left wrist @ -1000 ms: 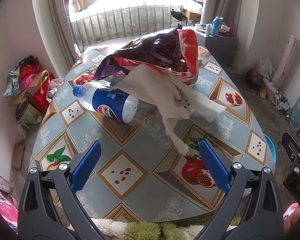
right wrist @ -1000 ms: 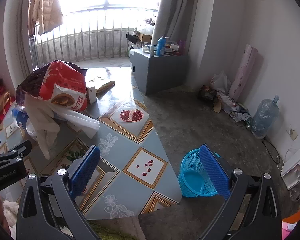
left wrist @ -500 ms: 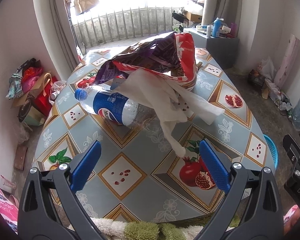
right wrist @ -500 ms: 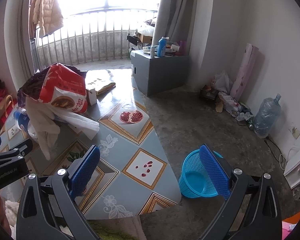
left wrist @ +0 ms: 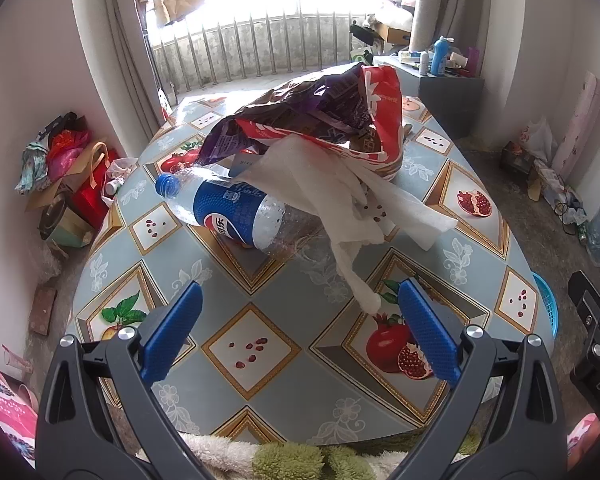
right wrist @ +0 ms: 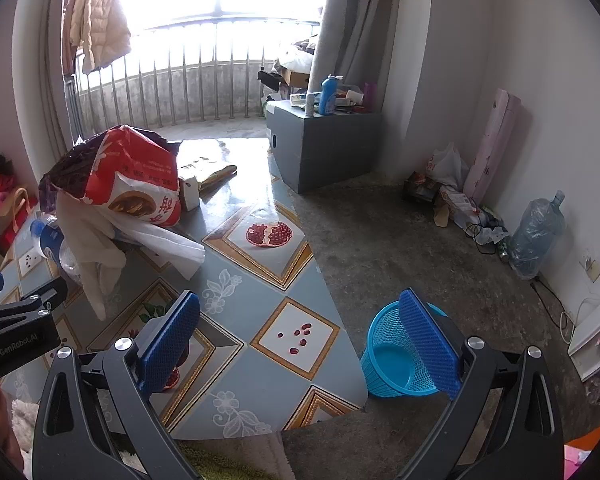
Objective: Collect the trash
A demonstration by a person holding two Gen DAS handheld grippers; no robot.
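A low table (left wrist: 284,396) covered in a grey-blue cloth printed with pomegranates and gold-edged diamonds fills the middle of a bare-walled room, with a railed balcony bright behind it. On the table's far half lies the trash: a clear plastic bottle (left wrist: 236,216) with a blue label and cap on its side, crumpled white tissue (left wrist: 332,196) draped over its base end, and a torn red and purple snack bag (left wrist: 324,120) heaped behind both. The left gripper (left wrist: 298,330) hangs over the table's near edge, its blue pads spread wide around nothing. The right gripper (right wrist: 300,344), equally agape and empty, is over the table's right corner. A blue mesh wastebasket (right wrist: 400,364) stands on the concrete floor just beside that corner. Beyond the table sits a grey cabinet (right wrist: 324,144) crowded with bottles.
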